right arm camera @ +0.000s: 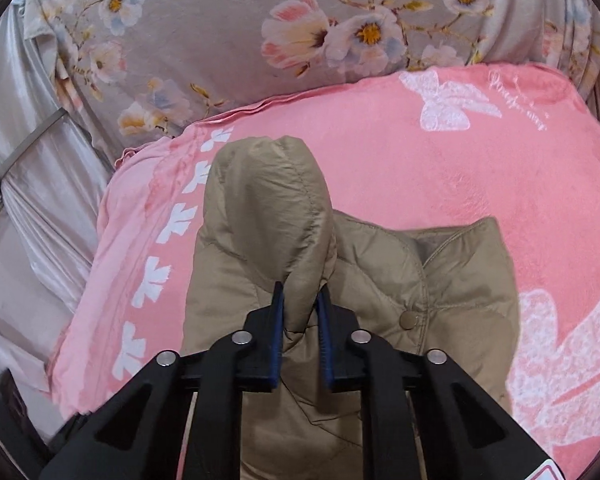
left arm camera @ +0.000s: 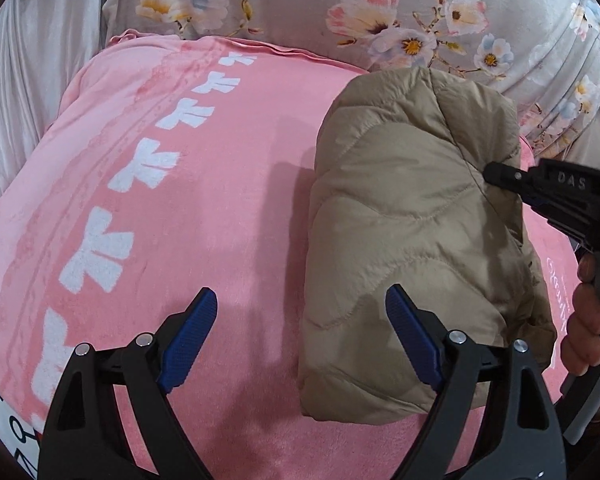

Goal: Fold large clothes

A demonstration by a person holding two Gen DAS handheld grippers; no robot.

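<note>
A beige quilted jacket lies folded into a compact bundle on a pink blanket. My left gripper is open above the bundle's left edge, with its right finger over the jacket and its left finger over the blanket, gripping nothing. In the right wrist view my right gripper is shut on a raised fold of the jacket, which stands up ahead of the jaws. Beside that fold the collar and a snap button show. The right gripper also reaches in from the right in the left wrist view, its tip at the bundle's edge.
The pink blanket with white butterfly prints covers the bed. Grey floral bedding is piled behind it. White satin fabric hangs at the left. A person's hand holds the right gripper's handle at the right edge.
</note>
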